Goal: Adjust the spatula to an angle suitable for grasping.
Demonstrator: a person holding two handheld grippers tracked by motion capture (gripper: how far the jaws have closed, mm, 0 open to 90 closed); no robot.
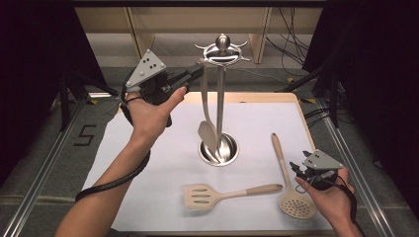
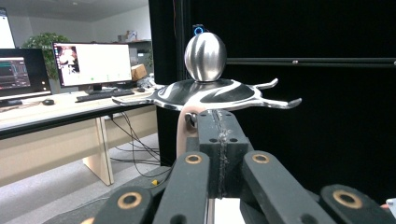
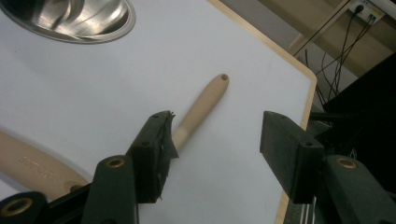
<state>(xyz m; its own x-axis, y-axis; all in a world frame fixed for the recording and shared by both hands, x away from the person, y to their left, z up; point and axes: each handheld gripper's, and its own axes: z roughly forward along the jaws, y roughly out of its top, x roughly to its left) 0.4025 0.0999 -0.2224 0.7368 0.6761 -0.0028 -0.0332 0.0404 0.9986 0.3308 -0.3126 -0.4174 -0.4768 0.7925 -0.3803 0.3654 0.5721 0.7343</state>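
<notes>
A steel utensil stand (image 1: 221,98) rises from a round base (image 1: 219,150) mid-table, with curved hooks around its ball top (image 2: 205,57). My left gripper (image 1: 199,70) is raised beside the hooks. It is shut on the top end of a beige utensil (image 1: 206,118), which hangs down along the post. In the left gripper view the jaws (image 2: 219,126) are closed on the handle tip (image 2: 186,125) just under the hook disc. My right gripper (image 1: 297,169) rests low at the right, open. A skimmer's handle (image 3: 201,105) lies by its left jaw, untouched.
A beige slotted spatula (image 1: 230,193) lies near the front edge, and the skimmer (image 1: 289,182) lies to its right. Both rest on the white mat (image 1: 148,148) of the wood-edged table. Black curtains flank the table, and cables run behind it.
</notes>
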